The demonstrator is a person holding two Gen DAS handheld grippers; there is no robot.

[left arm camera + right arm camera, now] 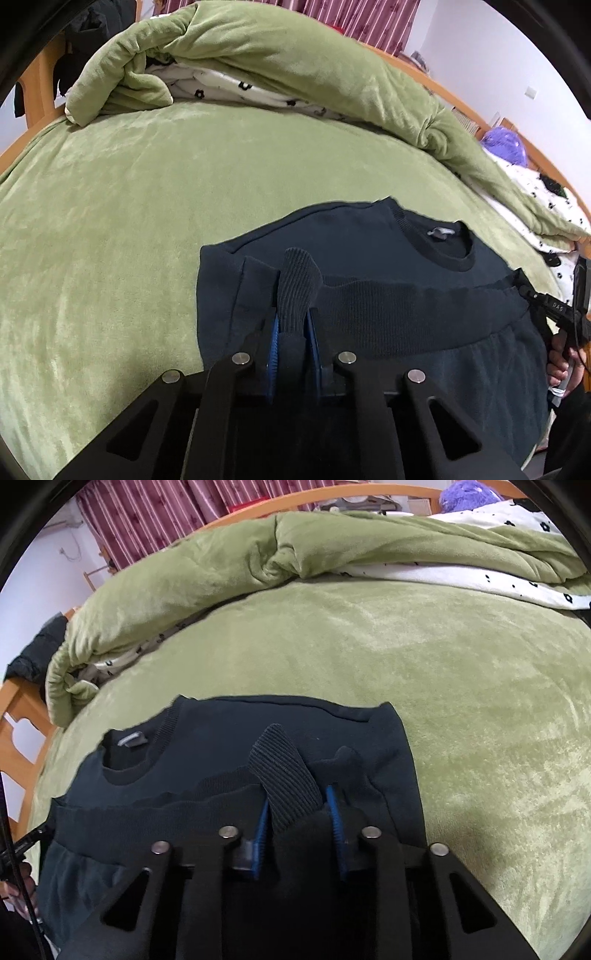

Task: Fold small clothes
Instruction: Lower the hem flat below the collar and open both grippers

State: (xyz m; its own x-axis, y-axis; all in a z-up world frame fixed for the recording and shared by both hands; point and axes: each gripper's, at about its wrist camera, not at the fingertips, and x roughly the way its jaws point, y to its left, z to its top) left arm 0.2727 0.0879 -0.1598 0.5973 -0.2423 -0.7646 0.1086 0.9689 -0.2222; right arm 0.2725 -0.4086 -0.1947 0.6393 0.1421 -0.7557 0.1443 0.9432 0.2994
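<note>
Green plush bedding [129, 206] covers the bed that carries the work, with a rolled green quilt [258, 48] heaped along its far side and striped curtains behind.

Starting at the jaws: the left gripper [291, 332] has its blue pads drawn in on a fold of the ribbed hem [297, 288], which sticks up between them like a tongue. The right gripper [297, 808] pinches another bunch of the same ribbed band [284, 775]; its pads stand a little wider apart, yet the cloth fills the gap and appears pressed from both sides. In the left wrist view the right gripper's body and the hand [561, 365] holding it show at the right edge, so the two grips sit at opposite ends of the hem.

Outward from there lies the dark navy sweatshirt [369, 236], spread on the bed close to the person. Its collar with a small grey label [439, 232] faces up and lies flat. Both sides appear already turned in, since the outline is a narrow rectangle with straight edges and no sleeves show hanging loose. The hem is lifted and lies part way over the body, short of the collar.

By my reading the side folds are done and the bottom-to-top fold is under way. What is left is to carry the hem up to the collar, lay it down, smooth it and let go. No other garments waiting to be folded are in sight.
</note>
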